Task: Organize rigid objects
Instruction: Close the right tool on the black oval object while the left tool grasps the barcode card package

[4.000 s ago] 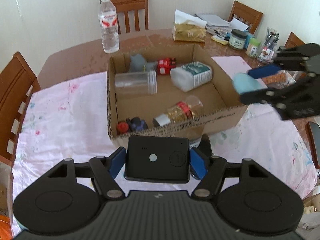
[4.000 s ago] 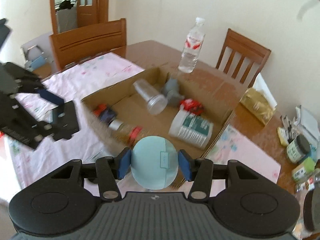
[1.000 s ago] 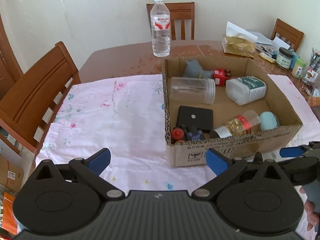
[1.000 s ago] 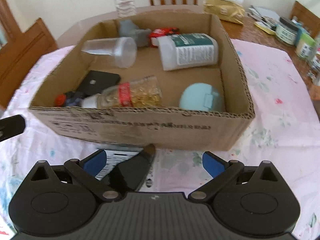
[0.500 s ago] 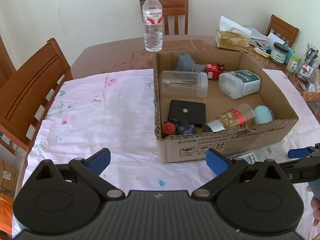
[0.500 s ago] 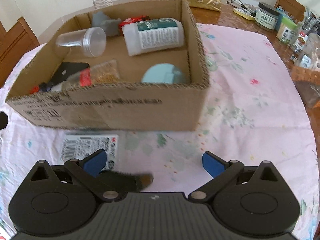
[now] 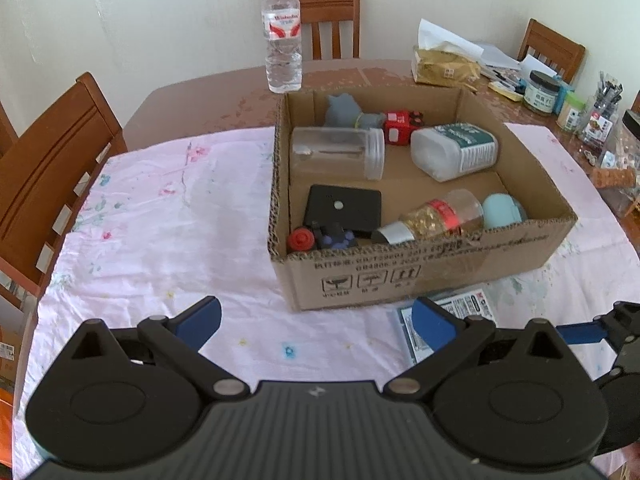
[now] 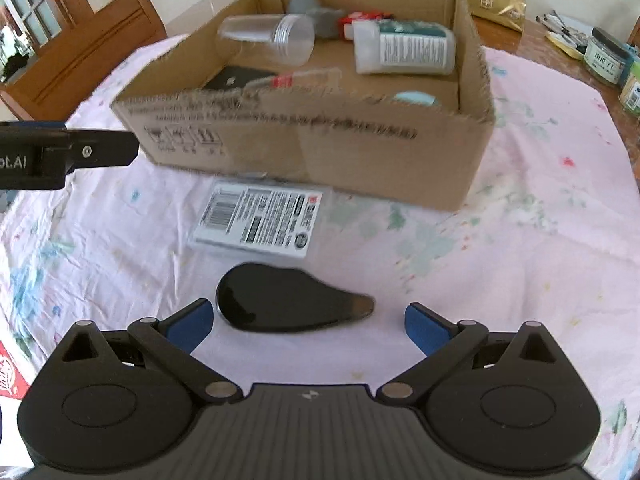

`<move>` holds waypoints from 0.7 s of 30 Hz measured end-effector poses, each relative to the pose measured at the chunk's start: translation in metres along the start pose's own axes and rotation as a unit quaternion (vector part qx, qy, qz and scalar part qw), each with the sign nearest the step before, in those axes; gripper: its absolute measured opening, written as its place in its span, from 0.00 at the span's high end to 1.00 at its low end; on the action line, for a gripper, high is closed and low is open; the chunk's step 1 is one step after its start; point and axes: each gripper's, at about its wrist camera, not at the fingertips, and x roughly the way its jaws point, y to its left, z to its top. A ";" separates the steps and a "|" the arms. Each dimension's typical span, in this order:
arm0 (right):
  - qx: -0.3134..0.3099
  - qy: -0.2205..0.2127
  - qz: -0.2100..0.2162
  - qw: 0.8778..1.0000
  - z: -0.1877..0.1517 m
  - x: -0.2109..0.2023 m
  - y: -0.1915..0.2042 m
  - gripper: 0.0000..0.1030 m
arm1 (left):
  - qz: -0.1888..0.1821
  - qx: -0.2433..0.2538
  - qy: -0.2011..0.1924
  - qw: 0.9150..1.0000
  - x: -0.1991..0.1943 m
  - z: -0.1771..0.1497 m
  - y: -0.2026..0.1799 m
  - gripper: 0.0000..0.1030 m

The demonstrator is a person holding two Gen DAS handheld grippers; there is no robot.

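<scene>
A cardboard box (image 7: 420, 280) on the pink cloth holds a clear jar (image 7: 336, 152), a white bottle (image 7: 456, 152), a black flat device (image 7: 344, 208), a spice jar (image 7: 436, 216), a light blue case (image 7: 502, 210) and small toys. The box (image 8: 320, 152) also shows in the right wrist view. In front of it lie a labelled flat pack (image 8: 260, 220) and a glossy black teardrop-shaped object (image 8: 288, 298). My right gripper (image 8: 308, 326) is open, just behind the black object. My left gripper (image 7: 316, 320) is open and empty, left of the pack (image 7: 452, 312).
A water bottle (image 7: 284, 36) stands behind the box. Wooden chairs (image 7: 52, 168) stand around the table. Jars, pens and a gold packet (image 7: 444, 66) crowd the far right of the table. The left gripper's finger (image 8: 68, 152) reaches in at the left of the right wrist view.
Both grippers let go of the black device and the blue case, which now lie in the box. Both have pulled back; the right one has swung round to the black object.
</scene>
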 end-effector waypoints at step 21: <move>0.007 -0.071 -0.093 0.993 -0.012 0.015 0.040 0.00 | -0.058 0.012 0.029 0.998 0.012 -0.017 -0.002 0.02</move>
